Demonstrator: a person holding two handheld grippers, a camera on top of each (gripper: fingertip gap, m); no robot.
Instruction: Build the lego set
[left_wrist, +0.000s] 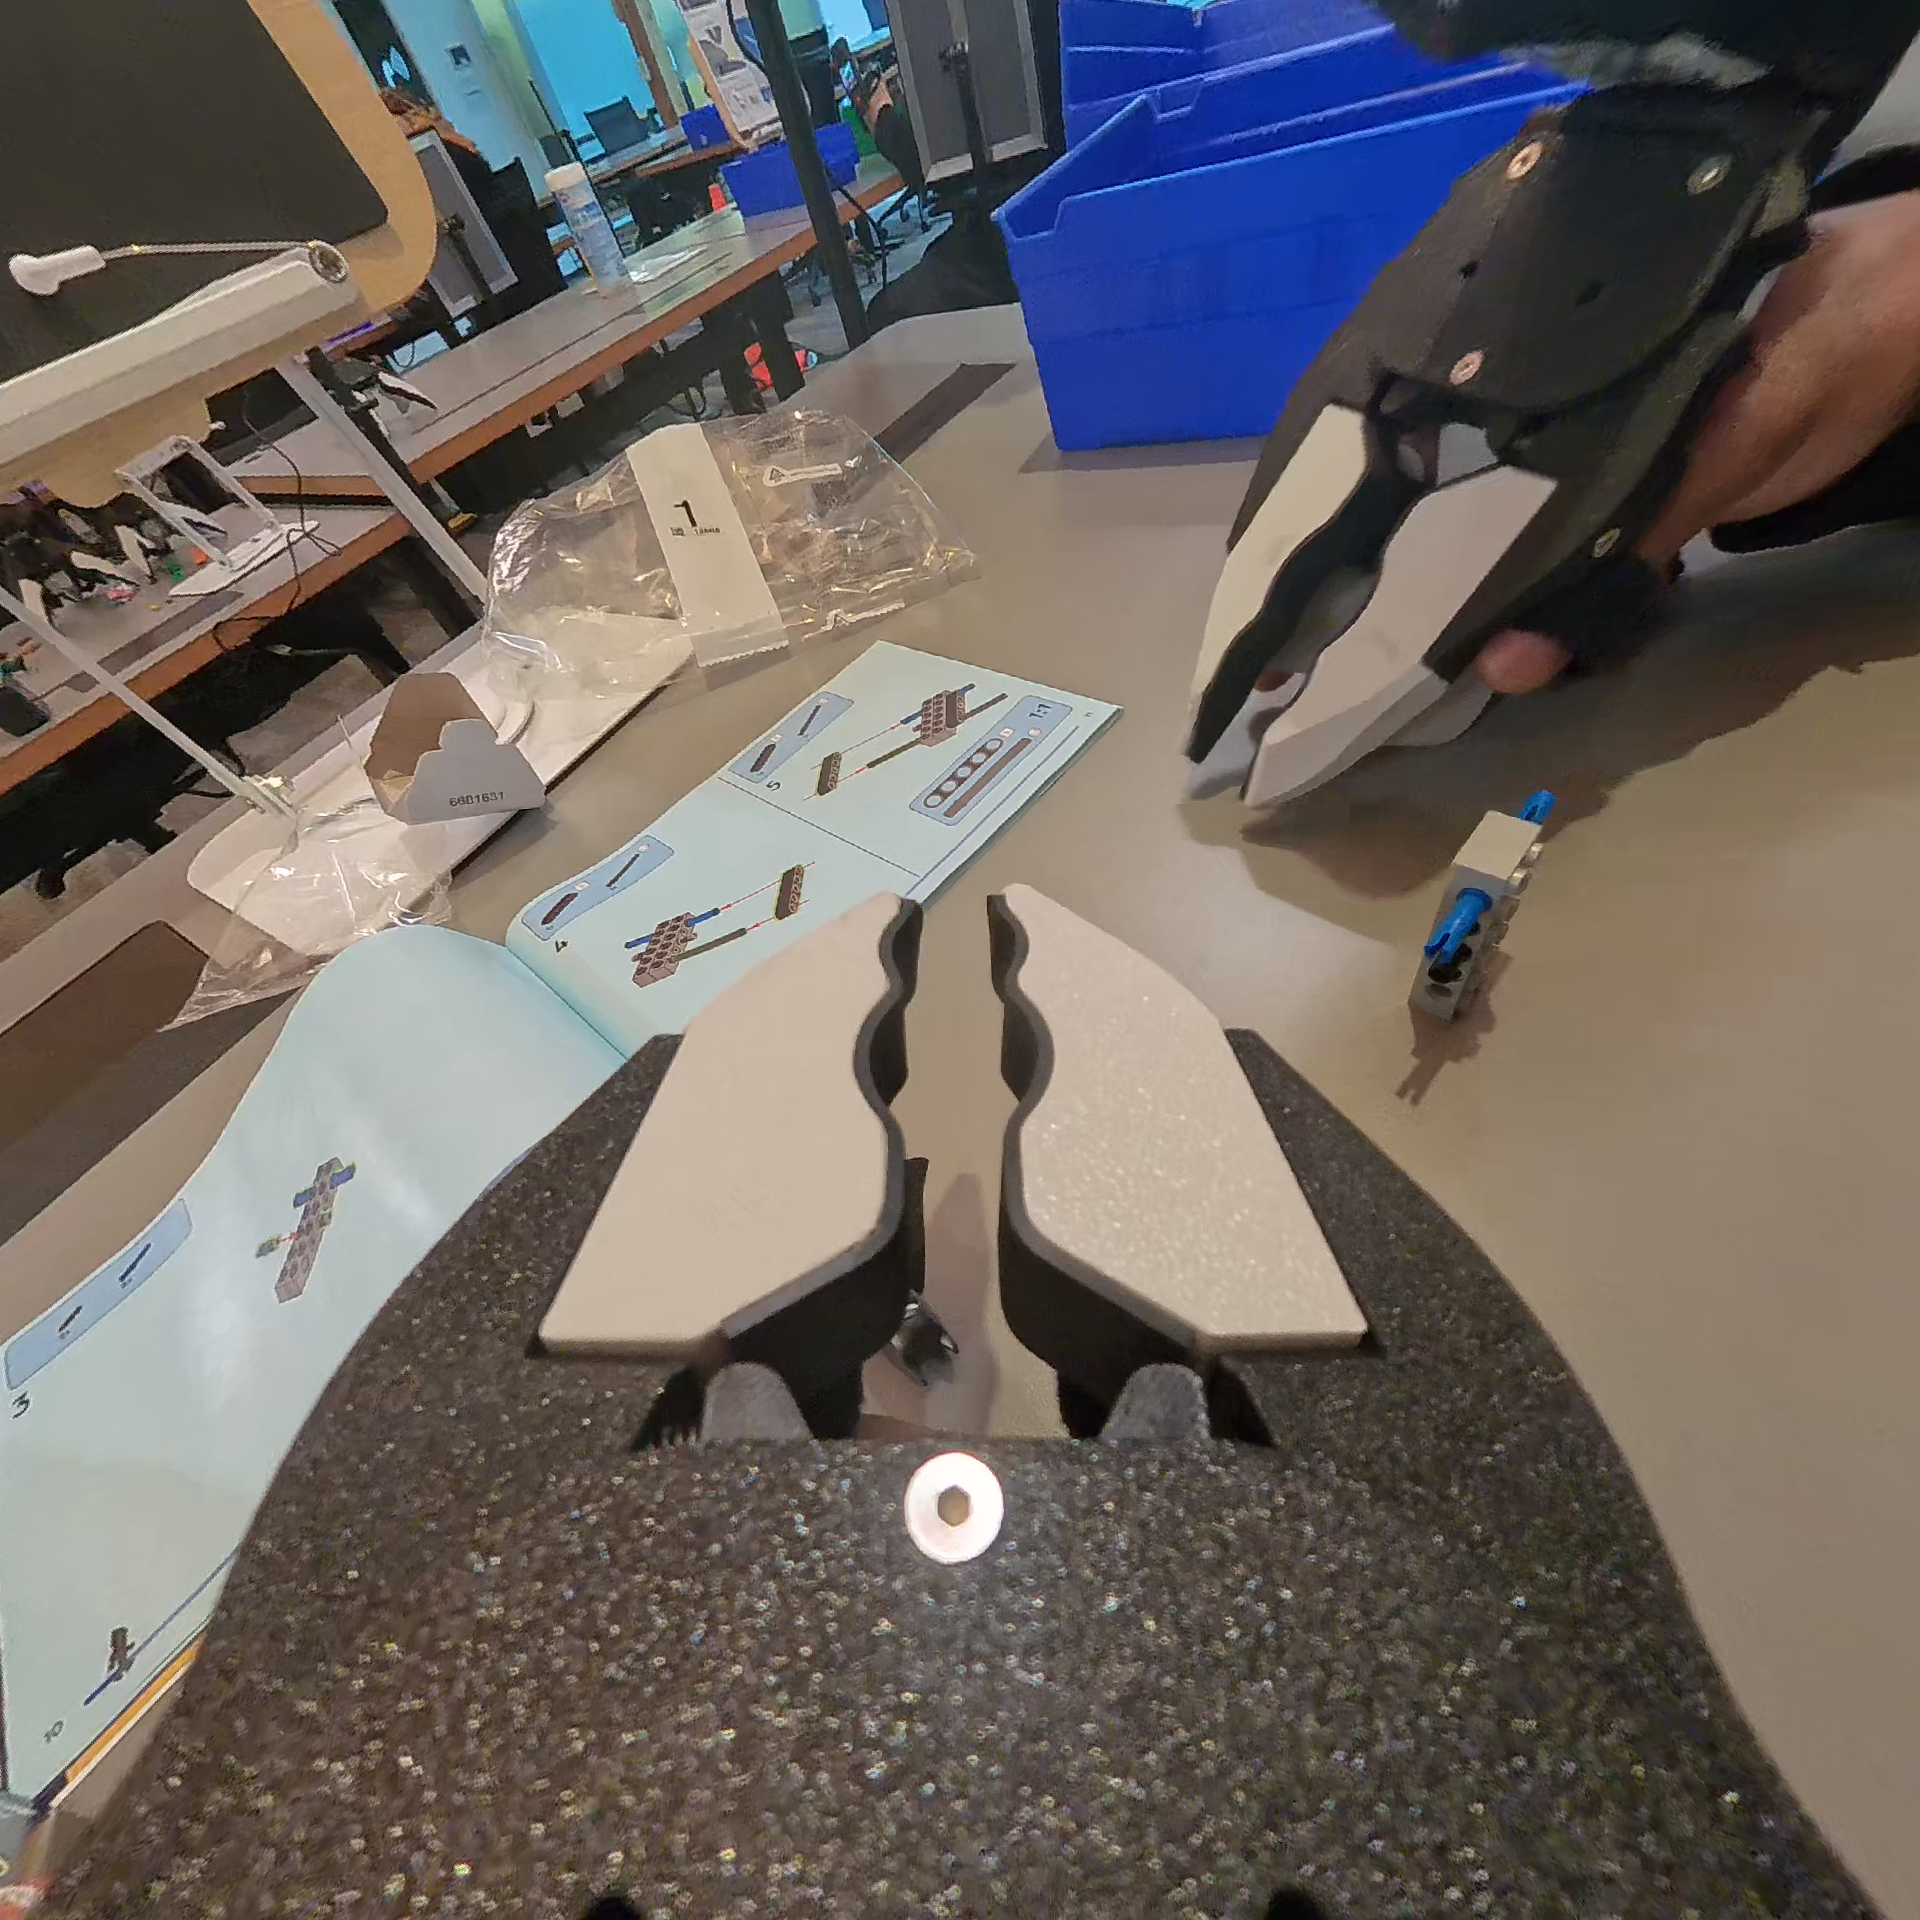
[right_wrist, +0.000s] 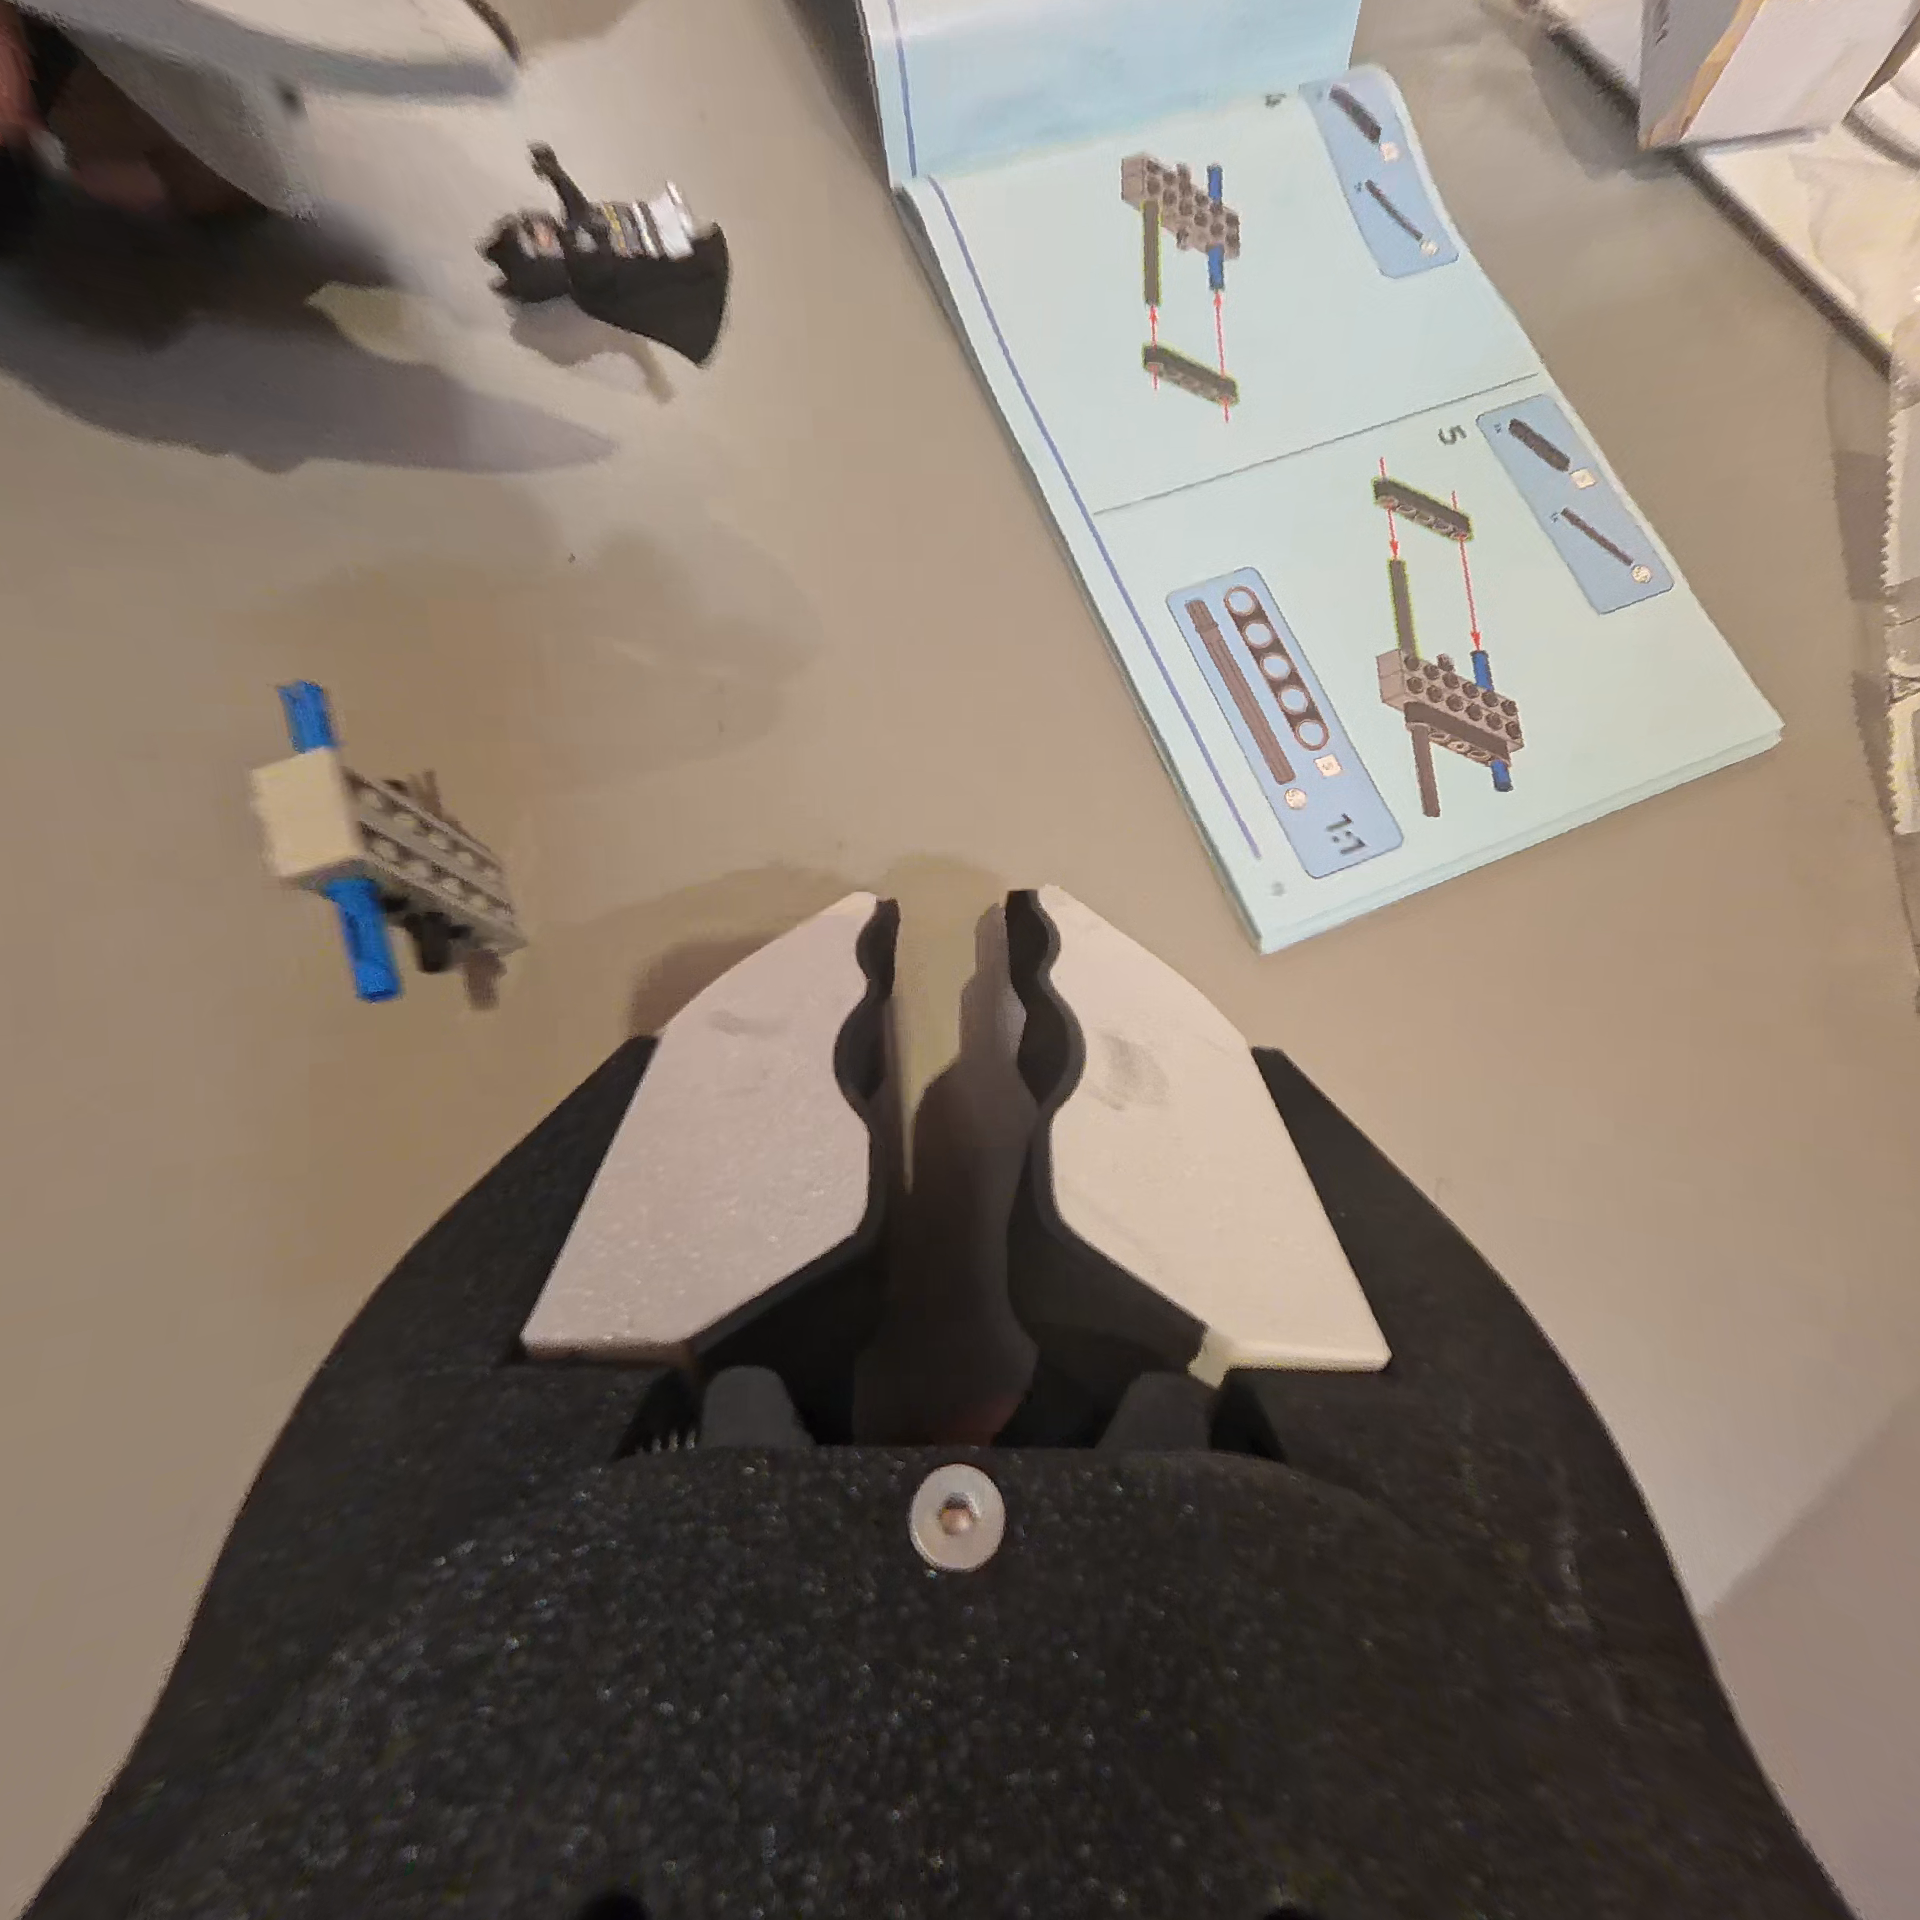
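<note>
My left tongs (left_wrist: 951, 914) hover over the table (left_wrist: 1351, 1247) with the jaws a little apart and nothing between them; bare tabletop shows through the gap. Their tips hang at the near edge of the open booklet (left_wrist: 790, 821), which spreads ahead and to the left of them. Beyond the booklet lie clear bags (left_wrist: 727, 530) and a torn cardboard piece (left_wrist: 457, 769). A blue bin (left_wrist: 1195, 281) stands far ahead to the right.

The brick assembly (left_wrist: 1470, 925), grey with a blue pin through it, stands on end to the right of my left tongs, apart from them. My right tongs (left_wrist: 1231, 779) come down just beyond it, tips close to the table, a hand (left_wrist: 1808, 395) round the handle.

From the right wrist, my right tongs (right_wrist: 943, 914) are parted too, gripping nothing, with table visible between the fingers. The brick assembly (right_wrist: 374, 852) lies to their left, near but not touching. The booklet (right_wrist: 1351, 468) sits ahead to the right. A small black piece (right_wrist: 613, 260) lies farther ahead to the left, near the blurred left tongs at the top corner; I cannot tell what it is.
</note>
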